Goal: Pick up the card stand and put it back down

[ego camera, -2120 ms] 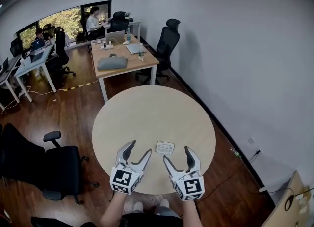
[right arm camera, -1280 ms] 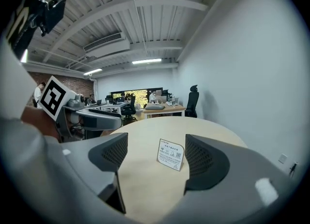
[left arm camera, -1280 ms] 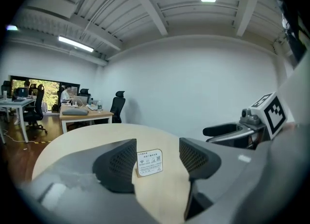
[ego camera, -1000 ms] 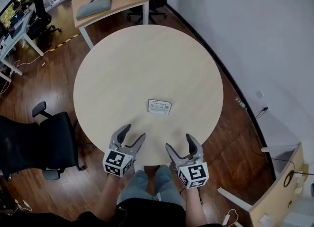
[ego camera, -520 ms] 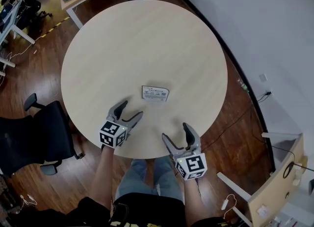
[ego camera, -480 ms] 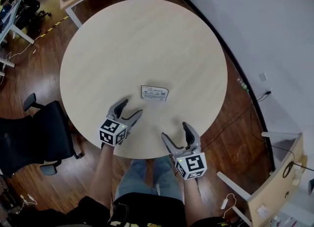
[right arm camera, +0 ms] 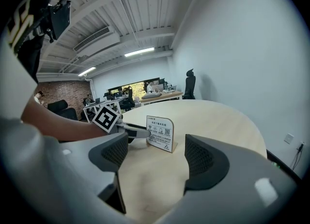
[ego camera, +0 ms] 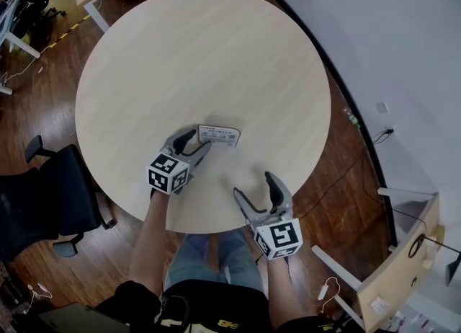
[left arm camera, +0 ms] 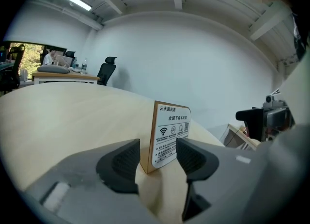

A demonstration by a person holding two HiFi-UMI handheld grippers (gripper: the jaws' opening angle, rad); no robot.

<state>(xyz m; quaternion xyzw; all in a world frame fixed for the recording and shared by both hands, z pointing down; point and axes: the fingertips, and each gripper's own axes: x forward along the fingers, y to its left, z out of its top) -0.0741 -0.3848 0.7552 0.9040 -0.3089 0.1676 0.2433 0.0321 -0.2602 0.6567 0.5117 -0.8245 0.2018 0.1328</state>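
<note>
Off the round table's (ego camera: 180, 50) left edge stands a black office chair (ego camera: 43, 194), clear of the rim. The left gripper (ego camera: 196, 143) reaches in over the near-left part of the tabletop. Its jaws are closing about the left end of the card stand (ego camera: 219, 135). That end sits between the jaw tips, but a gap shows on each side, so nothing is gripped yet. The stand is upright, a little toward the person from the table's middle, well away from every edge, with bare wood wide around it. To the right, the right gripper (ego camera: 254, 189) hovers just inside the near rim, jaws partly apart and empty. Beyond the right rim, a strip of floor (ego camera: 338, 180) meets the white wall (ego camera: 389, 36).
</note>
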